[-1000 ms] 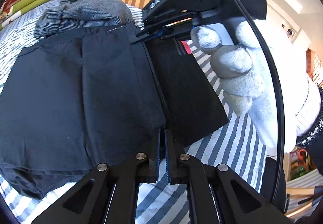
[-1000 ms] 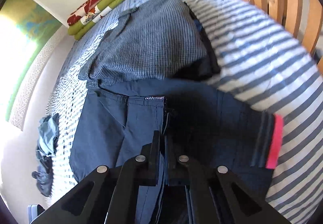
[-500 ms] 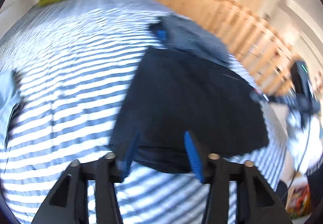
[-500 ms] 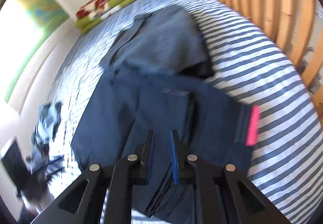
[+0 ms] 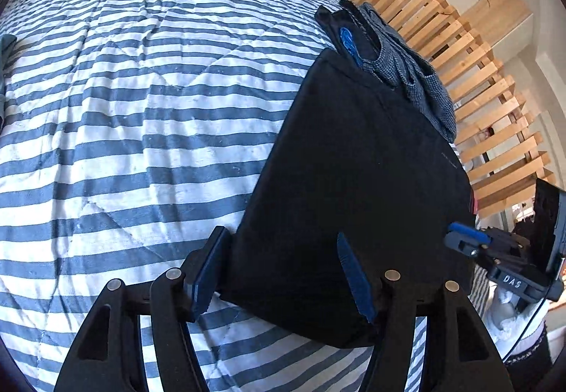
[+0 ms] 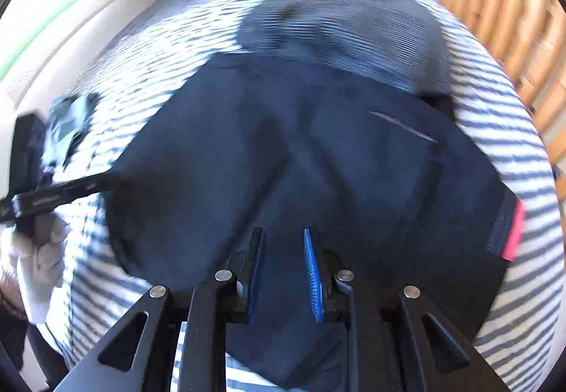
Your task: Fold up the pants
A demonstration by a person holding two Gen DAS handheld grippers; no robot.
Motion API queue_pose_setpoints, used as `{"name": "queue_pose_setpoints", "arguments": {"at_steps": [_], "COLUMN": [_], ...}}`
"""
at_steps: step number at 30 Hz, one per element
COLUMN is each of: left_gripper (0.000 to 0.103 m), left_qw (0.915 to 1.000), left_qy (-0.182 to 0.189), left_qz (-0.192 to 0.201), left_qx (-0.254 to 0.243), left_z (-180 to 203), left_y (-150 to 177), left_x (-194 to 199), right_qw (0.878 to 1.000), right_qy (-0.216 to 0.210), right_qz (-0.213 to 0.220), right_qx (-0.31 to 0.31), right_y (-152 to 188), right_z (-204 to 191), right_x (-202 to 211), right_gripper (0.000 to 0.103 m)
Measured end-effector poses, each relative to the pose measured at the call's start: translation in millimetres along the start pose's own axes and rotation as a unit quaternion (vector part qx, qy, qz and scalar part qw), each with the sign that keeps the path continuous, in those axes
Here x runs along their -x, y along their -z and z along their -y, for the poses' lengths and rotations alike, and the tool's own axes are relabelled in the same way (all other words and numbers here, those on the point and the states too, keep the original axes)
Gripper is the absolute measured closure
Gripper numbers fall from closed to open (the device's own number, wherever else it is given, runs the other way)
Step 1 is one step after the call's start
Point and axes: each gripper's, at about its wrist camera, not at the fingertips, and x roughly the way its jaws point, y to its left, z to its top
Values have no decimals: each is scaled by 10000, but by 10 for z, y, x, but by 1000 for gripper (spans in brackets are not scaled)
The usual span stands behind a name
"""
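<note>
Black pants (image 5: 357,186) lie folded into a flat, compact slab on the striped bed (image 5: 141,91), and they serve as the landmark for everything else; well off their left edge, in the right wrist view, a small crumpled teal cloth (image 6: 70,123) sits on the quilt; just off their near left corner hangs the left gripper (image 5: 279,282), whose jaws have just been opening and now stand wide apart, straddling that corner with neither pad pressing the cloth; over their near middle hangs the right gripper (image 6: 283,275), whose jaws have just been parting and stand slightly apart with nothing pinched between them, though dark fabric lies below; against their far edge rests a grey checked garment (image 5: 410,73), overlapping it a little; at their right edge a pink tag (image 6: 513,232) shows; beyond that side runs a wooden slatted headboard (image 5: 460,73). Both grippers look to have let go after a fold, so the step in hand seems to be the release. Next, I judge, each gripper needs a fresh hold on an edge for a further fold, or the slab wants only smoothing.
</note>
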Motion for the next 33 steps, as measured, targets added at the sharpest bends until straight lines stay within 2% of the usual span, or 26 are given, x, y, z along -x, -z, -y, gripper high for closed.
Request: {"name": "queue_pose_setpoints", "arguments": {"at_steps": [2, 3, 5, 7, 12, 15, 16, 17, 18, 19, 20, 21, 22, 25, 27, 30, 33], "left_gripper": [68, 73, 89, 94, 96, 94, 82, 58, 52, 52, 74, 86, 94, 97, 98, 98, 98], "left_qw": [9998, 9996, 9990, 9980, 9976, 9977, 9977, 9974, 9965, 9958, 9957, 9956, 9953, 9962, 9963, 9947, 9905], "left_qy": [-211, -253, -44, 157, 141, 144, 161, 229, 329, 323, 215, 127, 197, 163, 301, 574, 858], "left_qz": [54, 71, 171, 295, 665, 570, 438, 290, 191, 161, 173, 228, 209, 404, 575, 850, 929], "left_qx": [-3, 97, 422, 529, 129, 323, 482, 616, 739, 839, 879, 896, 930, 754, 570, 81, -545], "left_z": [53, 24, -74, -90, 165, 119, 67, 16, -35, -69, -79, -74, -57, 103, 283, 741, 1350], "left_y": [-55, -76, -115, -122, -153, -148, -165, -191, -196, -202, -208, -219, -228, -225, -210, -167, -68], "left_x": [-25, -45, -61, 16, 180, 142, 67, -41, -135, -219, -281, -305, -312, -176, 27, 361, 559], "right_qw": [9998, 9997, 9994, 9994, 9993, 9991, 9991, 9991, 9992, 9992, 9993, 9993, 9994, 9994, 9993, 9988, 9972], "right_qy": [-35, -22, 29, -4, 21, 76, 83, 84, 77, 68, 62, 59, 62, 43, -17, -204, -436], "right_qz": [-110, -177, -304, -339, -361, -384, -385, -382, -378, -372, -364, -355, -346, -353, -365, -366, -356], "right_qx": [153, 175, 133, 50, 104, 148, 147, 142, 126, 105, 83, 72, 71, 46, -19, -235, -495], "right_y": [15, 7, 63, 109, 114, 121, 132, 142, 150, 156, 163, 171, 178, 161, 157, 150, 156], "right_z": [-128, -166, -174, -152, -113, -120, -118, -109, -87, -76, -61, -53, -46, -31, 9, 81, 184], "right_x": [-85, -148, -264, -304, -320, -317, -313, -307, -302, -297, -288, -281, -275, -272, -258, -247, -235], "right_gripper": [83, 83, 82, 82, 82, 82, 82, 82, 82, 82, 82, 82, 82, 82, 82, 82, 82]}}
